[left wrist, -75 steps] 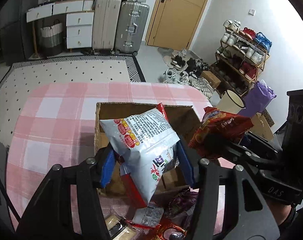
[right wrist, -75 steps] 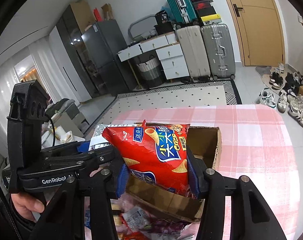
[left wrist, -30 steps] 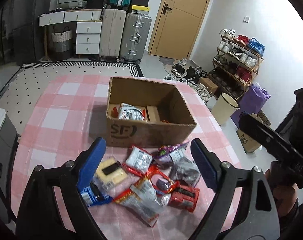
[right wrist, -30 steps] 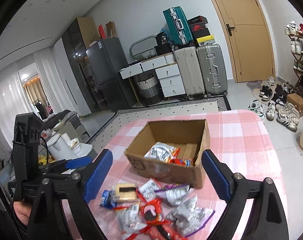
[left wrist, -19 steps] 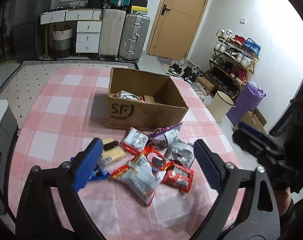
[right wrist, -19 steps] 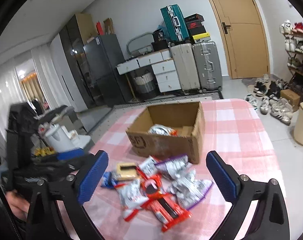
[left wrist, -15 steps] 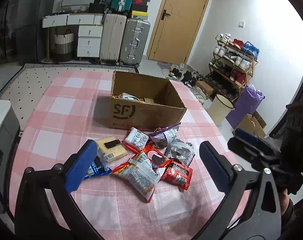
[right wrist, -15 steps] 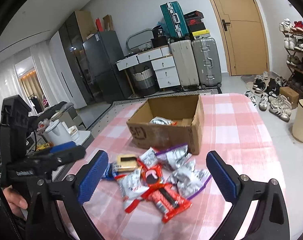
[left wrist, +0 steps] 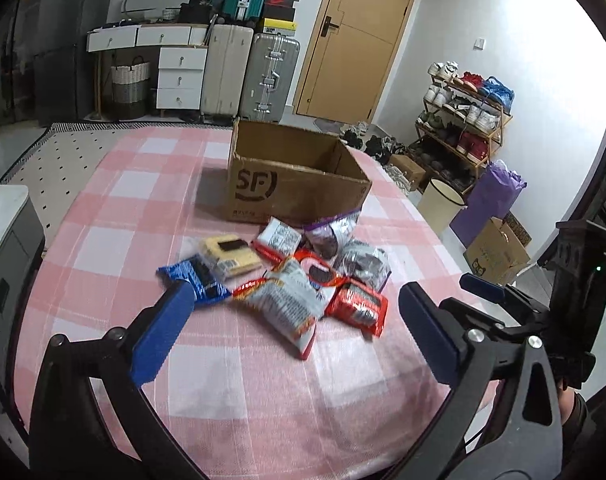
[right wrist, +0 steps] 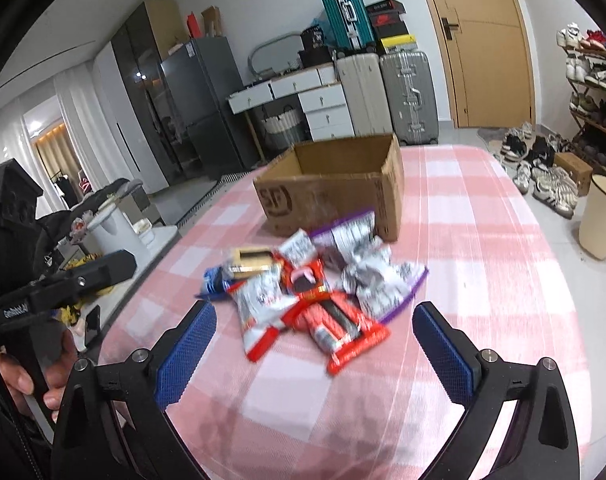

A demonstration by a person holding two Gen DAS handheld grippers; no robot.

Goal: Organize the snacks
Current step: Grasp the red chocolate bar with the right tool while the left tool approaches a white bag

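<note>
A brown cardboard box (left wrist: 295, 184) marked SF stands open on the pink checked tablecloth (left wrist: 231, 380). In front of it lies a heap of several snack packs: a blue pack (left wrist: 193, 278), a yellow pack (left wrist: 229, 256), a red-edged silver bag (left wrist: 287, 304), a red pack (left wrist: 359, 306) and purple-edged silver bags (left wrist: 331, 232). My left gripper (left wrist: 299, 332) is open and empty, above the table short of the heap. My right gripper (right wrist: 313, 346) is open and empty, also short of the heap (right wrist: 311, 280); the box (right wrist: 335, 196) is behind it.
Suitcases (left wrist: 273, 76), a white drawer unit (left wrist: 181, 76) and a wooden door (left wrist: 359, 40) stand at the back. A shoe rack (left wrist: 463, 120), a cream bin (left wrist: 439, 204) and a purple bag (left wrist: 491, 200) are right of the table. A fridge (right wrist: 207, 104) is at the left.
Both grippers let go of their snack bags into the box, opened, and pulled back and down toward the near end of the table. The heap now lies ahead of them.
</note>
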